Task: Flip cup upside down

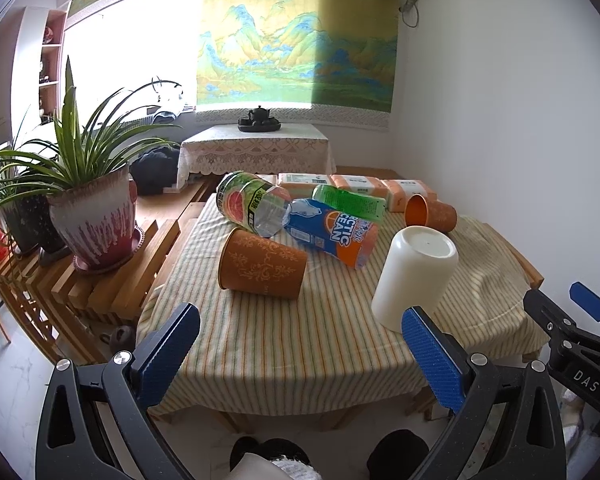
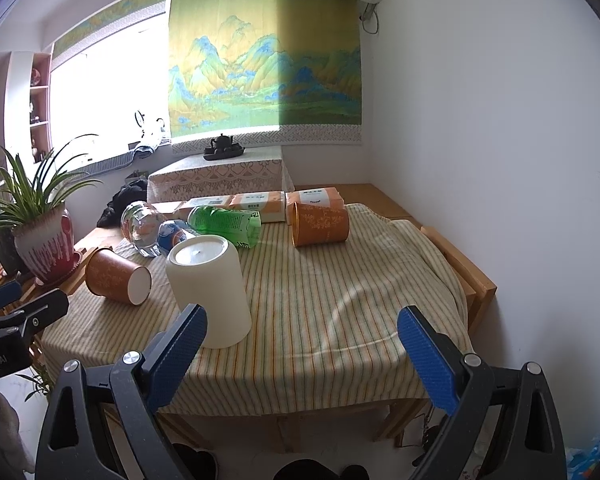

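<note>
1. Covering the table (image 2: 476,280) is a striped cloth (image 2: 320,312) that hangs over the near edge and bunches toward the right edge.
2. At the cloth's far edge lies a row of tissue packs (image 2: 256,204), and just in front of them three plastic bottles (image 1: 332,228) lie on their sides, touching one another.
3. The white cup (image 1: 414,276) stands upside down near the cloth's near edge, base up and rim on the cloth; in the right wrist view (image 2: 208,284) it sits left of centre.
4. One orange paper cup (image 1: 260,266) lies on its side toward the left edge, touching a bottle in the left wrist view.
5. A second orange paper cup (image 2: 320,224) lies on its side near the far right corner, just in front of the tissue packs.
6. The left gripper (image 1: 300,340) is spread wide and empty, hanging off the near edge; its right finger (image 1: 432,356) overlaps the white cup's lower edge in that view, but contact cannot be judged.
7. The right gripper (image 2: 302,340) is likewise spread wide and holds nothing; its left finger (image 2: 180,352) overlaps the white cup's lower left side, and I cannot tell whether it touches.
8. Neither gripper grasps the white cup.
</note>
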Available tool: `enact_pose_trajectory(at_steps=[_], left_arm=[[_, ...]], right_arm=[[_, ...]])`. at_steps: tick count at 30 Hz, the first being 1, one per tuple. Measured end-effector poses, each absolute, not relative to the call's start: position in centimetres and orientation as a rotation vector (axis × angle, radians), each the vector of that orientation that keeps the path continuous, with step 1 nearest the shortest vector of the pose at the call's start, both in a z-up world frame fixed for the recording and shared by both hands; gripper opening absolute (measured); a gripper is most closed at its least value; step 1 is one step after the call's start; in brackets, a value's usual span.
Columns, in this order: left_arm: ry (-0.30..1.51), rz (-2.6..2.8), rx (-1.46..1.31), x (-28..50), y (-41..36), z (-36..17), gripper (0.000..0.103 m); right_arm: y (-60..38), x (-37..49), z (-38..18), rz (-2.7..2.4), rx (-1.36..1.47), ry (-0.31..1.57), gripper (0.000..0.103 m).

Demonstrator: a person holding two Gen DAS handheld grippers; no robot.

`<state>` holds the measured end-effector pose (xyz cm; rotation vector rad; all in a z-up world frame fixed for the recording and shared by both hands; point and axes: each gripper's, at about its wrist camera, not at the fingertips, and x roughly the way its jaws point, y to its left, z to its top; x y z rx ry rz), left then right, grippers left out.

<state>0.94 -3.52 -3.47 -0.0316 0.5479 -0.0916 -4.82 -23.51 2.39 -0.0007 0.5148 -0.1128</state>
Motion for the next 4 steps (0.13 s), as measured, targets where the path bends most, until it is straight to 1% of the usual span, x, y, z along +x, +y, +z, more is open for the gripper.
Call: enact_pose_trajectory(at_steps=[4], left_arm=[[0.55,-0.088,-0.033,1.25,-3.35,-3.74,0.102]], right_arm=[[-23.53,-4.59,2.28,-0.113,0.002,0.521,0.094]])
